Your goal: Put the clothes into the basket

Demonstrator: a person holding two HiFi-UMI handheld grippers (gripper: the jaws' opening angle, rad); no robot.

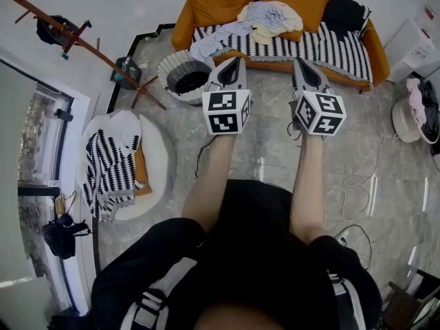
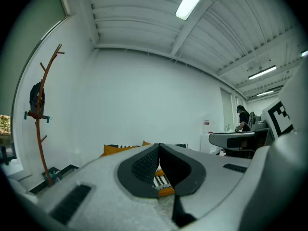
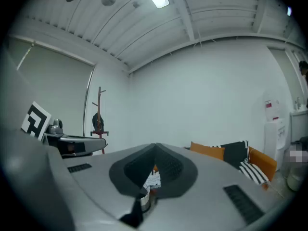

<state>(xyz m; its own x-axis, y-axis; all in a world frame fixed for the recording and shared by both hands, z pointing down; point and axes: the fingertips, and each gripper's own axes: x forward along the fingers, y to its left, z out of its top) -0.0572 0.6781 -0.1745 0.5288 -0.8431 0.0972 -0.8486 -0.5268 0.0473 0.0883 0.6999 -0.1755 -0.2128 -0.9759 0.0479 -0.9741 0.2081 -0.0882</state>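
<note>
Clothes lie in a loose pile of pale blue, white and cream on the striped sofa at the top of the head view. A grey and white woven basket stands on the floor left of the sofa, its dark inside showing. I hold both grippers level in front of me, short of the sofa. My left gripper is shut and empty, just right of the basket. My right gripper is shut and empty too. In the left gripper view the tips meet; in the right gripper view the tips meet.
A wooden coat stand rises at the far left. A round white seat with a zigzag cloth sits at the left. Orange cushions lean on the sofa back. Another basket with pink cloth stands at the right. Cables trail over the tiled floor.
</note>
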